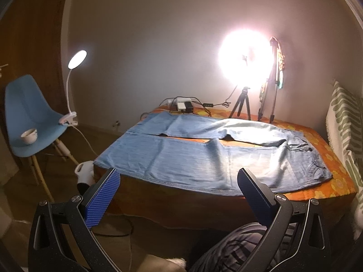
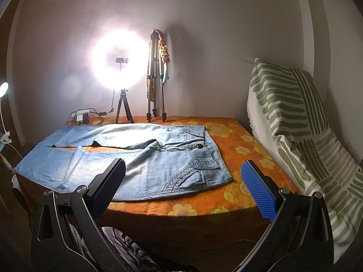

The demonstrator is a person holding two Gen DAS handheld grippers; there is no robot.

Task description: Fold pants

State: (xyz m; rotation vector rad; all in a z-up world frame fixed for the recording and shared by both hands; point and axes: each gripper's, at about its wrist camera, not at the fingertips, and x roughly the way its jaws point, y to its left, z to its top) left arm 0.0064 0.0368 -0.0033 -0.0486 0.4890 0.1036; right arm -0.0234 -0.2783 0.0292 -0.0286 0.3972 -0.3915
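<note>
Light-blue denim pants lie flat mid-frame beyond both spread, empty black grippers, left and right, on an orange floral cloth; perhaps a ring lamp glares behind

A room in a home: an orange flower-patterned bedspread covers a bed, a green-striped white throw beside it, a blue plastic chair nearby.

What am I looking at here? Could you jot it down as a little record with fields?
Garment: light blue denim pants, spread flat, unfolded
Surface: table under orange flowered cloth
Waistband: towards the right
Left gripper: open, empty, before near leg
Right gripper: open, empty, near waistband
Lighting: glowing ring light on small tripod
</note>
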